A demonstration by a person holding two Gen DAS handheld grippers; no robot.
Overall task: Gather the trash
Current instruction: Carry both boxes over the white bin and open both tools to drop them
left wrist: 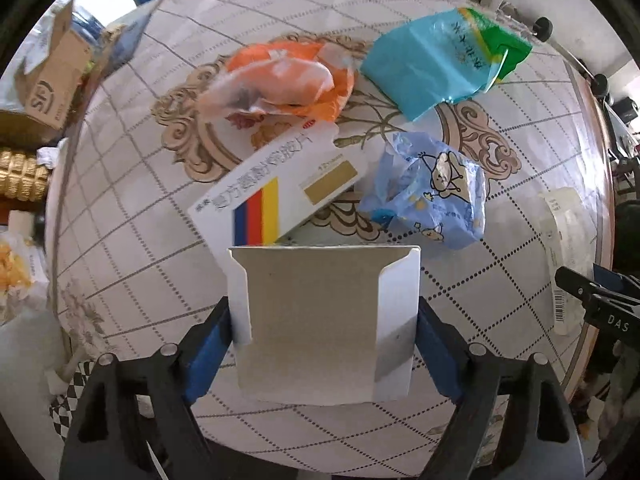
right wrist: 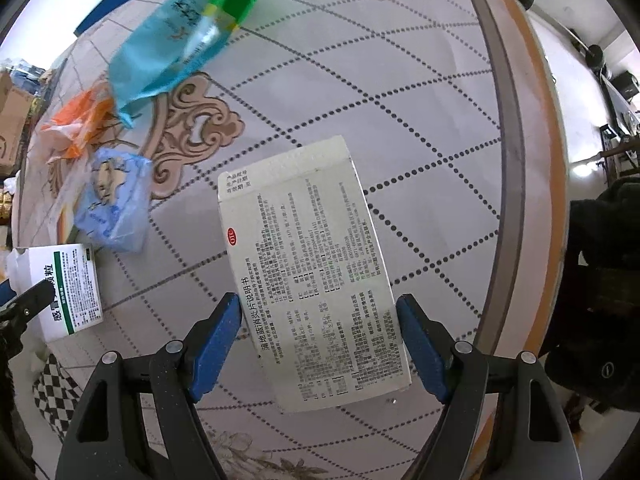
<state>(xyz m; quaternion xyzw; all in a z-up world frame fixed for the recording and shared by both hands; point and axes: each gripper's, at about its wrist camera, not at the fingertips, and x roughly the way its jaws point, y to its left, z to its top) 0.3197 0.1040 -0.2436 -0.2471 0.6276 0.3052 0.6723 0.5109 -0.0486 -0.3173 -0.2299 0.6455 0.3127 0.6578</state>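
My left gripper is shut on an open white medicine box, its grey inner flap facing me, held just above the table. It shows in the right wrist view as a green-striped box. My right gripper is shut on a white medicine box covered in small print. On the table lie a flat white carton with blue, red and yellow stripes, an orange wrapper, a teal and green bag and a blue cartoon-print wrapper.
The round table has a patterned cloth and a wooden rim at the right. A cardboard box and clutter stand beyond the left edge. The right gripper and its box show at the right of the left wrist view.
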